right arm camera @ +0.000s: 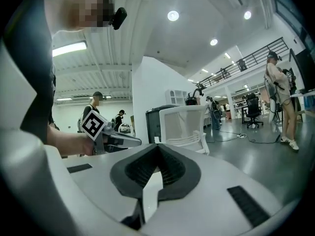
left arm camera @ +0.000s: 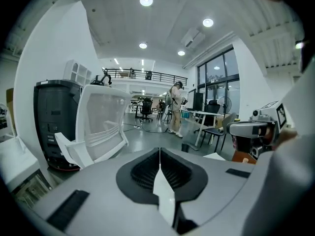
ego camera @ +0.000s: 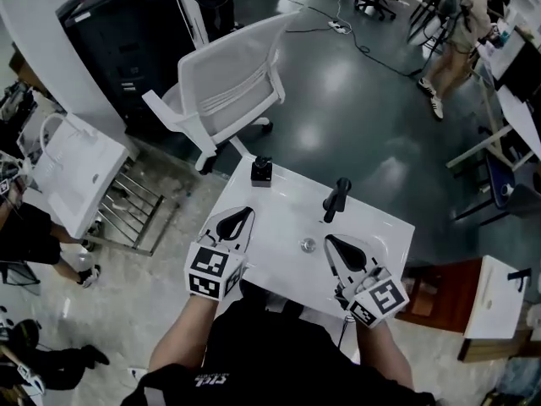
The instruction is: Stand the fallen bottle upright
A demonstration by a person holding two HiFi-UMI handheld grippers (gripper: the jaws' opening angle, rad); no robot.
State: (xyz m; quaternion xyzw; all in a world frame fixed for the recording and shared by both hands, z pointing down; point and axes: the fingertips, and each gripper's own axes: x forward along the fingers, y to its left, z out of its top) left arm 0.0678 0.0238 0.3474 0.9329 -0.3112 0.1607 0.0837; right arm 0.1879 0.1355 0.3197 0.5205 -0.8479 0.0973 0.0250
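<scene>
Both shut and empty: left gripper (ego camera: 245,214) and right gripper (ego camera: 331,242) over near half of white rectangular table (ego camera: 279,220), small round silvery object (ego camera: 308,244) on it between them, slim black bottle (ego camera: 336,200) mid-table, apparently upright, small black boxy object (ego camera: 261,172) at its far edge, white mesh-back office chair (ego camera: 228,83) just beyond.

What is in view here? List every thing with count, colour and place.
bottle: one, black, standing on the table, far right part
small box-like object: one, black, table's far edge
small round thing: one, silvery, table centre
table: one, white, before the person
chair: one, white, beyond the table
cabinet: one, black, far left
person: one, light clothes, on the floor, far right
left gripper: one, white and black, shut, empty, over table's left
right gripper: one, same colours, shut, empty, over table's right
</scene>
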